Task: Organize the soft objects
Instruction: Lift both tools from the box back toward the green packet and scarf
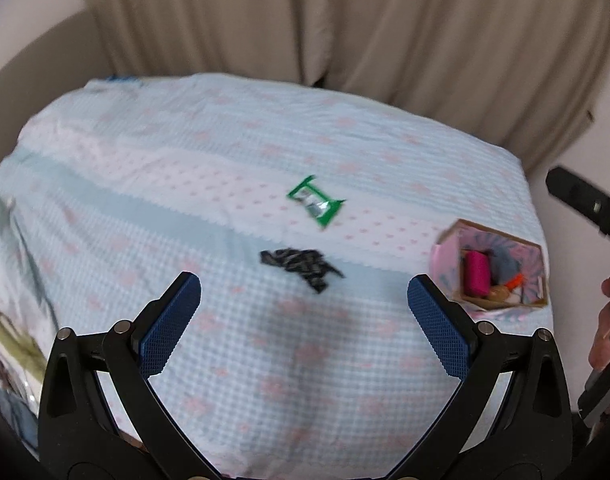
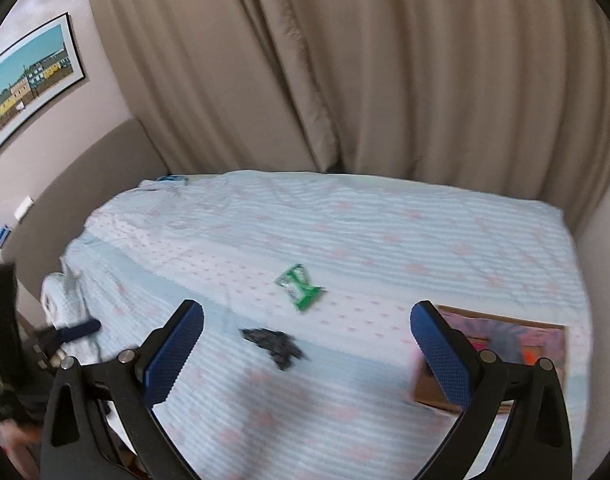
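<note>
A green packet [image 1: 316, 201] [image 2: 299, 286] lies on the bed, with a crumpled black patterned piece [image 1: 301, 265] [image 2: 273, 346] just in front of it. A pink-lined cardboard box [image 1: 493, 268] [image 2: 501, 344] holding a magenta roll [image 1: 477, 273] and other small items sits at the bed's right edge. My left gripper [image 1: 304, 286] hovers open just short of the black piece, holding nothing. My right gripper [image 2: 307, 314] is open and empty too, with its right finger [image 2: 441, 354] in front of the box.
The bed has a light blue and pink patterned cover [image 1: 265, 152]. Beige curtains [image 2: 345, 60] hang behind it. A framed picture [image 2: 29, 80] is on the left wall. The other gripper [image 2: 71, 330] shows at the left edge of the right wrist view. A hand [image 1: 605, 332] appears far right.
</note>
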### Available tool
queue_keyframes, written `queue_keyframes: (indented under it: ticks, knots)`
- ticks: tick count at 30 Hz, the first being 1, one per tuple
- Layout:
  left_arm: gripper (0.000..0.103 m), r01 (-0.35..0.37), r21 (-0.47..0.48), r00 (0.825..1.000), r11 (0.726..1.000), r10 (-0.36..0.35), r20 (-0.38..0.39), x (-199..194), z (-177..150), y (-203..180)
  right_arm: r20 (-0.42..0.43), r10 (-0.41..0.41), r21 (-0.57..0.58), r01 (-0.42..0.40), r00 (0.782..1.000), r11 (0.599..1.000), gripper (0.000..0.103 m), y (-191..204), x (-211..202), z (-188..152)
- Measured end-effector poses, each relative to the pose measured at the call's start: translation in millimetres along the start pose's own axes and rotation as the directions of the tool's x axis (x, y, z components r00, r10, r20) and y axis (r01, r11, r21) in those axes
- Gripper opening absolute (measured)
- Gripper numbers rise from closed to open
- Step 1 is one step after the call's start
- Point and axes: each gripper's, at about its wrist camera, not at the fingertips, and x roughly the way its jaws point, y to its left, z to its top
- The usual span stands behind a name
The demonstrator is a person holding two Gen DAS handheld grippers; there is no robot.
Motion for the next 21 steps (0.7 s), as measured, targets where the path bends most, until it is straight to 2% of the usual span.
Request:
queue_keyframes:
  ticks: [5, 9, 15, 21]
  knots:
    - [0.103, 0.008, -0.08, 0.997, 0.997, -0.013, -0.07, 47, -2, 16, -0.051, 0.044, -0.041, -0.046, 0.998, 0.998, 0.103, 21, 55, 13]
    - [0.103, 0.01, -0.16, 0.994, 0.987, -0.027, -0.102, 87, -5, 21, -0.069, 0.071, -0.086, -0.077, 0.995, 0.993, 0.103, 23, 102, 23]
    - [0.103, 0.007, -0.283, 0.991, 0.959, -0.043, -0.123, 155, -10, 18, -0.142, 0.079, -0.191, -0.106, 0.987, 0.976, 0.103, 15, 179, 32]
    - [0.102, -0.043, -0.407, 0.991, 0.912, -0.012, -0.133, 239, -17, 11, -0.242, 0.074, -0.291, -0.145, 0.968, 0.946, 0.103, 4, 263, 25]
